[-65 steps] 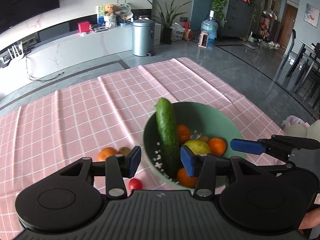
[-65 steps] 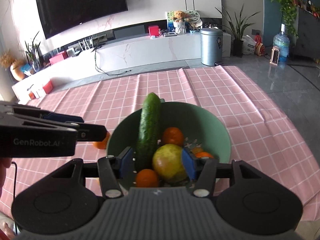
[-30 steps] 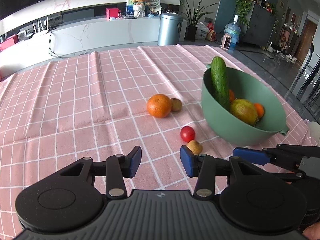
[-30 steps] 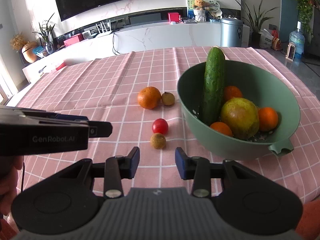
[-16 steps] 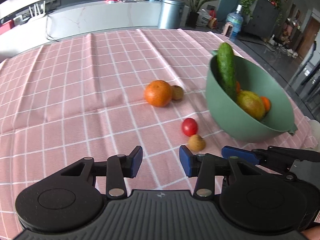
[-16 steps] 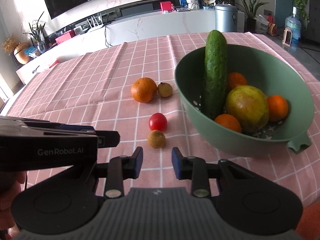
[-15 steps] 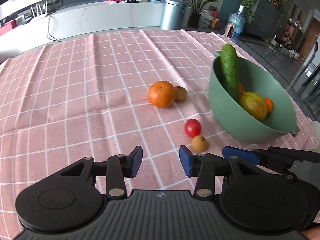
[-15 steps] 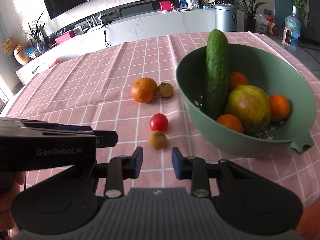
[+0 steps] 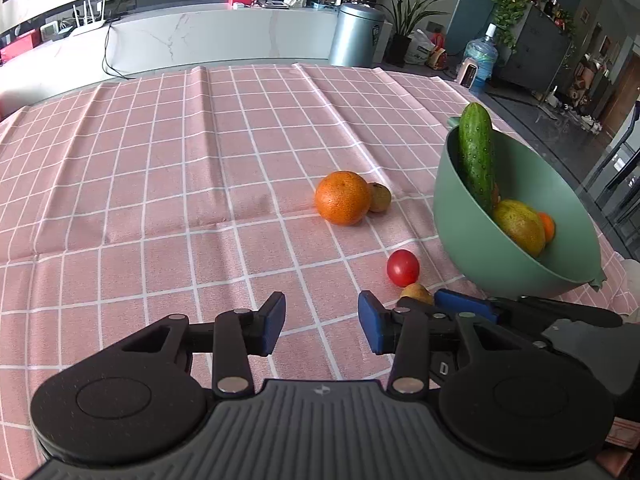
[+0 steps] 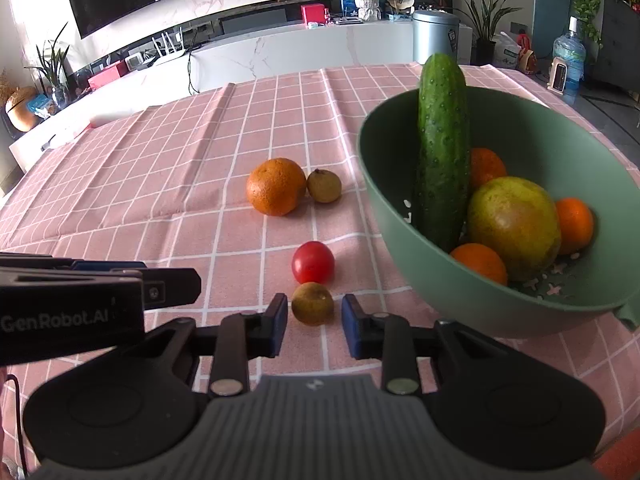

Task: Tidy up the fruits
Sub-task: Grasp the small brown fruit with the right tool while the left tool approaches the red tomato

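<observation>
While your right tongs [image 10: 314,326] have just been narrowing, their blue pads [image 10: 279,320] flank the small round brown fruit [image 10: 312,304] on the pink checked cloth of the desk [image 10: 160,184] with a sliver of gap on each side, so nothing is gripped. At twelve o'clock of that fruit, just beyond it, lies the glossy red tomato [image 10: 313,262]; farther at eleven sit the dimpled orange [image 10: 276,186] and a second small brown fruit [image 10: 324,186], touching. At two o'clock the sage-green plastic bowl [image 10: 400,216] holds an upright dark green cucumber [image 10: 443,148], a yellow-green mango [image 10: 514,228] and three small oranges. Your left tongs [image 9: 322,324] hang open over bare cloth.
</observation>
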